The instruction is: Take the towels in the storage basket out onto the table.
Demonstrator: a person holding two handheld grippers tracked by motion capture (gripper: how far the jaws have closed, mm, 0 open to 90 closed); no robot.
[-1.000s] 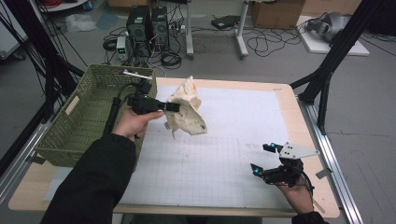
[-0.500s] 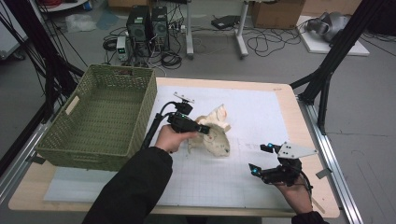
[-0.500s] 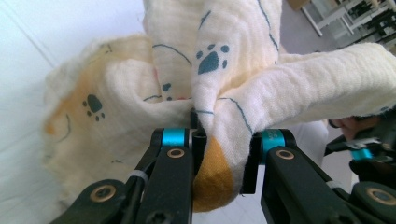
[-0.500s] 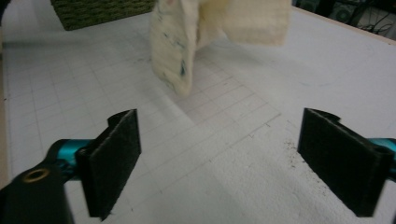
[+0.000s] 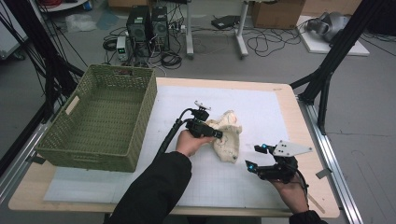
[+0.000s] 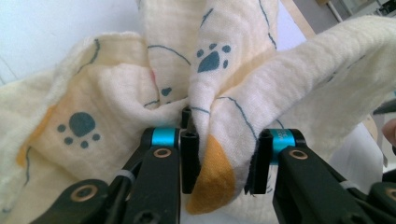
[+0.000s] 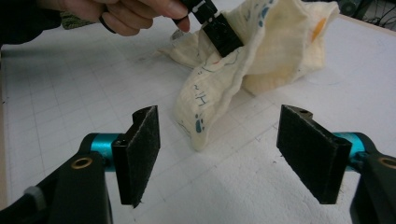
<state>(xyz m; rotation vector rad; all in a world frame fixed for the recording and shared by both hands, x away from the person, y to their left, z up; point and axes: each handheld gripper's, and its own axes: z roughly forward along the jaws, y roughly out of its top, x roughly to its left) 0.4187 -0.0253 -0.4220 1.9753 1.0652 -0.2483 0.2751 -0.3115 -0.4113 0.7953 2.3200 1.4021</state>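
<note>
Two hands, one gripper each, low over the bench

The left gripper [image 5: 218, 134] reaches in from the near left on a dark-sleeved arm, its jaws just opening yet pinching a fold of cloth [image 6: 219, 154]. The right gripper [image 5: 258, 156] hovers near right, jaws just closing, parted and bare.

A green woven basket [image 5: 100, 119] sits on the left of the wooden table [image 5: 306, 135]. A big white paper sheet [image 5: 261, 105] covers the table top.
</note>
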